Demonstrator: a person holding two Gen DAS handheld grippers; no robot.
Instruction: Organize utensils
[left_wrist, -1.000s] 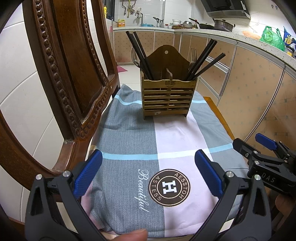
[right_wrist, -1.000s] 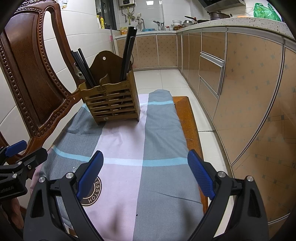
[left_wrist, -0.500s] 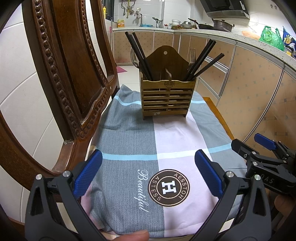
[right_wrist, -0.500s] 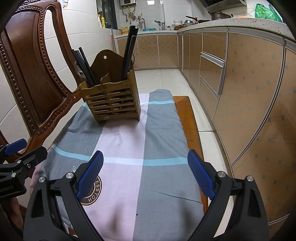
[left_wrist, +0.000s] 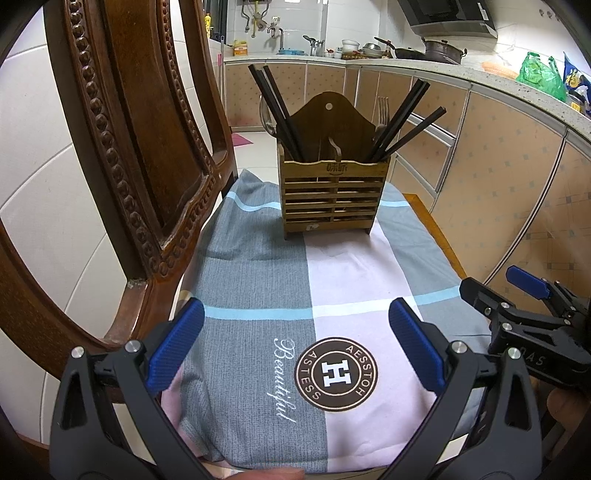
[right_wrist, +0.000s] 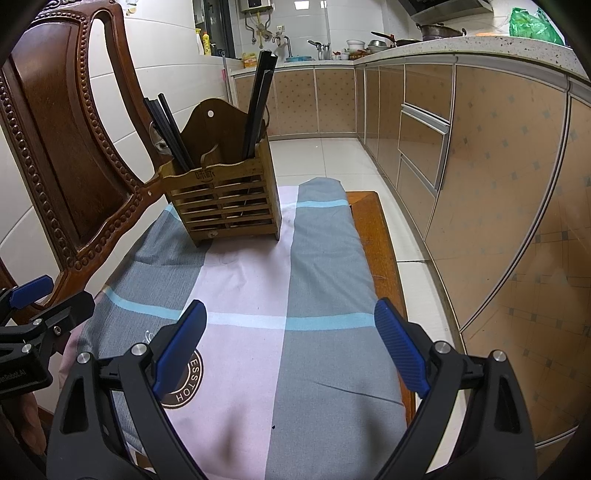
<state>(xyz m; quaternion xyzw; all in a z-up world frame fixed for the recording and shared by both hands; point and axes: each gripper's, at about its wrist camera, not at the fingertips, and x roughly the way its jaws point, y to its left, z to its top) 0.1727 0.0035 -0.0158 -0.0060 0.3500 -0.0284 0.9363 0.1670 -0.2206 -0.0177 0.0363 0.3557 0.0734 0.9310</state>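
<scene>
A slatted wooden utensil holder (left_wrist: 332, 195) stands at the far end of a cloth-covered chair seat (left_wrist: 258, 280), black chopsticks (left_wrist: 275, 110) left, chopsticks and a fork (left_wrist: 383, 112) right. Left gripper (left_wrist: 295, 347) and right gripper (right_wrist: 291, 345) hover near, jaws wide, empty. The chopsticks look light, stiff and slick; grip mid-shaft.

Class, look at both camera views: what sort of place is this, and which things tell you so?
Most likely a home kitchen: a countertop over cabinet doors, a sink tap at the far wall, and cookware beneath a range hood.
</scene>
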